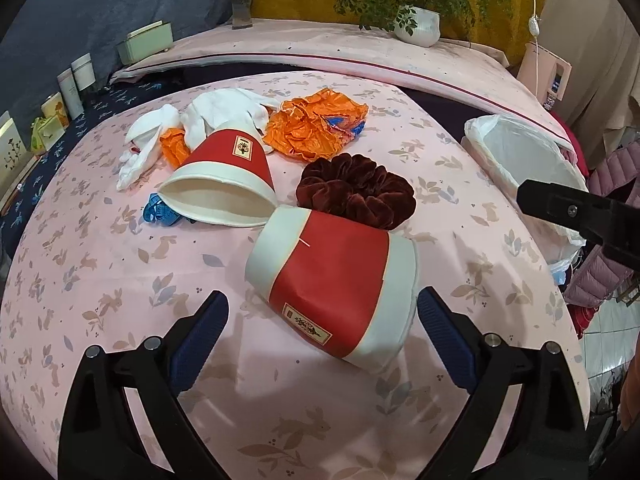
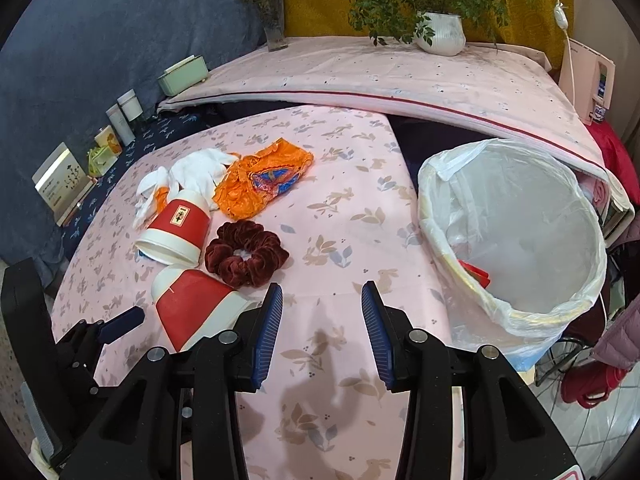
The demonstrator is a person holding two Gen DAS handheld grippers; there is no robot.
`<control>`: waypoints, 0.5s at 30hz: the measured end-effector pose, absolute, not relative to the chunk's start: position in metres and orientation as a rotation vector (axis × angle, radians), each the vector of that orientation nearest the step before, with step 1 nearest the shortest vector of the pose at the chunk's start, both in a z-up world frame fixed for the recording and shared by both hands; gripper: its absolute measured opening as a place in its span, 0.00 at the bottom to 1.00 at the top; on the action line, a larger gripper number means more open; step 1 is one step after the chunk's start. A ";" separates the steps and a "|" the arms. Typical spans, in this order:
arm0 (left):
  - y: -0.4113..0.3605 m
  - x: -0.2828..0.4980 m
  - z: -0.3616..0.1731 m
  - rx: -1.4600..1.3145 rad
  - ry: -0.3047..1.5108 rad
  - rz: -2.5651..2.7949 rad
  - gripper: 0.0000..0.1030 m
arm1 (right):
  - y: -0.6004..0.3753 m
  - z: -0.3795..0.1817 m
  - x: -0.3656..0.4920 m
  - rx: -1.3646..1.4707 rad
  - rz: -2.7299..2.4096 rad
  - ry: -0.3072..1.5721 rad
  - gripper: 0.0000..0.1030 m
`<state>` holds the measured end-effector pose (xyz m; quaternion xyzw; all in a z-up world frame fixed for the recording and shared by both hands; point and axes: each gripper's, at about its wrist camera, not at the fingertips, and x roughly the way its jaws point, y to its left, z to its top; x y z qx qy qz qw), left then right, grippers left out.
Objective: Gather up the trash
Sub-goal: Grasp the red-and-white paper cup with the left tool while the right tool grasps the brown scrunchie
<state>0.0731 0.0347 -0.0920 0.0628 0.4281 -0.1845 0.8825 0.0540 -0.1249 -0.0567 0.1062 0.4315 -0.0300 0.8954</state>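
Two red-and-white paper cups lie on their sides on the pink tablecloth. The near cup [image 1: 332, 284] [image 2: 192, 310] lies between the open jaws of my left gripper [image 1: 322, 314], not touched. The far cup [image 1: 226, 178] [image 2: 174, 232] lies behind it. Beyond are an orange wrapper [image 1: 316, 122] [image 2: 262, 178], white crumpled tissue [image 1: 208, 120] [image 2: 188, 176] and a blue scrap [image 1: 158, 210]. The bin lined with a white bag [image 1: 524, 168] [image 2: 516, 232] stands at the table's right edge. My right gripper [image 2: 322, 312] is open and empty, above the cloth left of the bin.
A dark red velvet scrunchie [image 1: 356, 190] [image 2: 246, 254] lies beside the cups. Small boxes and jars [image 2: 120, 120] line the left edge. A potted plant [image 2: 440, 32] and a flower vase [image 2: 274, 28] stand on the raised ledge behind. Jackets [image 1: 600, 272] hang at the right.
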 end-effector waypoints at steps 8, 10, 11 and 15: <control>0.035 0.078 -0.105 0.156 0.898 -0.392 0.89 | -0.116 -0.065 0.063 0.215 -0.054 0.917 0.40; 0.037 0.080 -0.106 0.142 0.902 -0.387 0.89 | -0.114 -0.067 0.066 0.214 -0.050 0.922 0.40; 0.038 0.081 -0.106 0.133 0.898 -0.384 0.87 | -0.112 -0.068 0.067 0.214 -0.047 0.924 0.40; 0.042 0.082 -0.105 0.124 0.906 -0.386 0.66 | -0.107 -0.071 0.073 0.204 -0.036 0.934 0.40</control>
